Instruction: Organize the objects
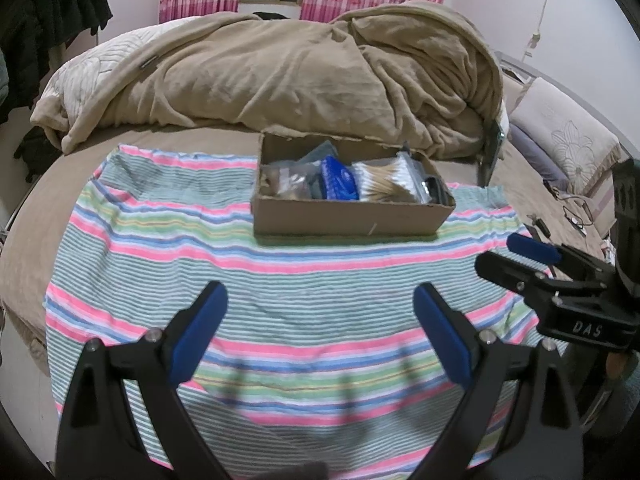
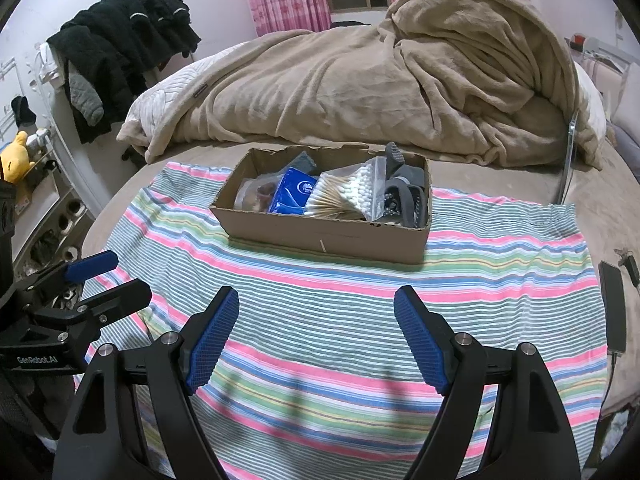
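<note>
A cardboard box [image 1: 344, 220] [image 2: 332, 236] stands on a striped cloth [image 1: 280, 280] [image 2: 480, 280] spread on the bed. In it lie a blue packet [image 1: 340, 180] [image 2: 294, 192], a clear bag of cotton swabs [image 1: 386, 182] [image 2: 344, 192], a clear bag with brown contents [image 1: 286, 182] [image 2: 254, 194] and grey items [image 2: 404, 196]. My left gripper [image 1: 320, 300] is open and empty above the cloth, short of the box. My right gripper [image 2: 316, 304] is open and empty too. Each gripper shows at the edge of the other's view: the right one [image 1: 520, 252] and the left one [image 2: 108, 276].
A rumpled beige blanket [image 1: 280, 72] [image 2: 380, 80] is heaped behind the box. A black phone with a cable [image 2: 614, 308] lies on the bed right of the cloth. Pillows [image 1: 560, 136] sit at the right. Dark clothes [image 2: 120, 44] hang at the left over shelves.
</note>
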A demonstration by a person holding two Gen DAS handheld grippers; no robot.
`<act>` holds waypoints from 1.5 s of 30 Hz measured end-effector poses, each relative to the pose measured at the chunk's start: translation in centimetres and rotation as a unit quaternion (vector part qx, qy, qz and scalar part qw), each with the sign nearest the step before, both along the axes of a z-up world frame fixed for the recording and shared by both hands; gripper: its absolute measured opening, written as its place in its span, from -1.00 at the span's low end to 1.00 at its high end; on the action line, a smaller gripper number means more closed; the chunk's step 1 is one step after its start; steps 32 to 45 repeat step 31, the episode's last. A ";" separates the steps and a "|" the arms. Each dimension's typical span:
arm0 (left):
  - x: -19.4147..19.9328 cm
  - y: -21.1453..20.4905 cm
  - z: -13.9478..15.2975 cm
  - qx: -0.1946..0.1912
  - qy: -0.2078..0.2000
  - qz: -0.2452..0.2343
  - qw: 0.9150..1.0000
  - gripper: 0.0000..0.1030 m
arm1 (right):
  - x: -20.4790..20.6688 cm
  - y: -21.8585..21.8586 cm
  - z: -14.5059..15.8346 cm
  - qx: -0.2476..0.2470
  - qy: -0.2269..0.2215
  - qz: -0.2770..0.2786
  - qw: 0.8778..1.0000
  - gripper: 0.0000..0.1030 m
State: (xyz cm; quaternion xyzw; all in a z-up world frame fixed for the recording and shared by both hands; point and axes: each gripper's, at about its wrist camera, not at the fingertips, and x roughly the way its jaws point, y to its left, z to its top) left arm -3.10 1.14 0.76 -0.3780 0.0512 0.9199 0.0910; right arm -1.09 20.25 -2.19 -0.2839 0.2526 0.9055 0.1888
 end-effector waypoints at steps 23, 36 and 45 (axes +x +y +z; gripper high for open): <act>-1.3 -0.2 -0.6 -0.002 -0.008 0.004 1.000 0.85 | -0.3 0.5 -0.5 -0.003 -0.003 0.000 1.000 0.61; -2.8 -0.5 -1.7 -0.010 -0.009 0.005 1.000 0.85 | -0.7 2.4 -1.7 -0.004 -0.015 -0.005 1.000 0.61; -2.8 -0.5 -1.7 -0.010 -0.009 0.005 1.000 0.85 | -0.7 2.4 -1.7 -0.004 -0.015 -0.005 1.000 0.61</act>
